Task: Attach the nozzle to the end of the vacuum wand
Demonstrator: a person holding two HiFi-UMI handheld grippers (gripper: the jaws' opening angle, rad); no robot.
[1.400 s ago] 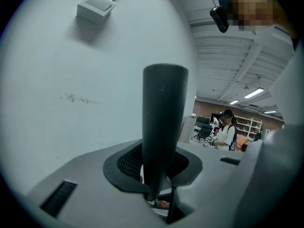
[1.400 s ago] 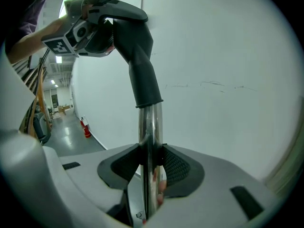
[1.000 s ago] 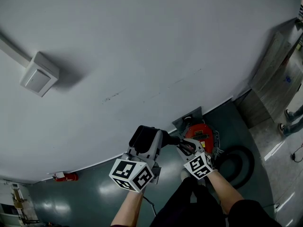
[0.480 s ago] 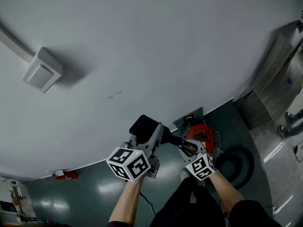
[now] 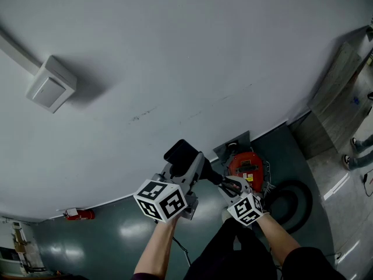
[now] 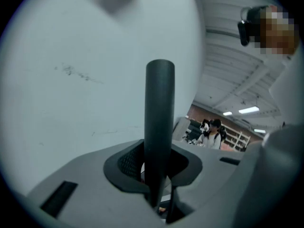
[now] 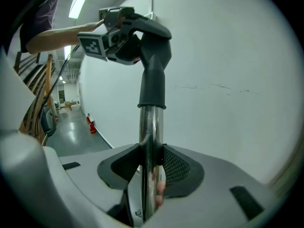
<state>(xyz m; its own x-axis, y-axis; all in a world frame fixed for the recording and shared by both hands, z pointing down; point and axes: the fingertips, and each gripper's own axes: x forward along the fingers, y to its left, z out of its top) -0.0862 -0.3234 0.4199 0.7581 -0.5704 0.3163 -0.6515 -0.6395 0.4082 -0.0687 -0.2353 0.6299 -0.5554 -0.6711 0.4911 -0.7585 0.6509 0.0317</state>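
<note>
In the head view my left gripper (image 5: pixel 185 168) is shut on the black nozzle (image 5: pixel 182 154), held up against the white wall. In the left gripper view the nozzle's dark tube (image 6: pixel 159 122) stands upright between the pads of the left gripper (image 6: pixel 156 175). My right gripper (image 5: pixel 231 186) is shut on the chrome vacuum wand (image 7: pixel 150 141), whose shaft runs up between the pads of the right gripper (image 7: pixel 151 167). In the right gripper view the nozzle's black collar (image 7: pixel 153 91) sits over the wand's top end, with the left gripper (image 7: pixel 114 37) clamped on the nozzle head above.
A red vacuum canister (image 5: pixel 247 164) and a coiled black hose (image 5: pixel 292 200) lie on the dark floor below. The white wall (image 5: pixel 186 69) carries a small box (image 5: pixel 50 86). A red fire extinguisher (image 5: pixel 78 216) stands at the wall's foot. People (image 6: pixel 212 132) stand far off.
My left gripper has rolled slightly and carried the nozzle a little up and right. The right gripper has hardly moved on the wand.
</note>
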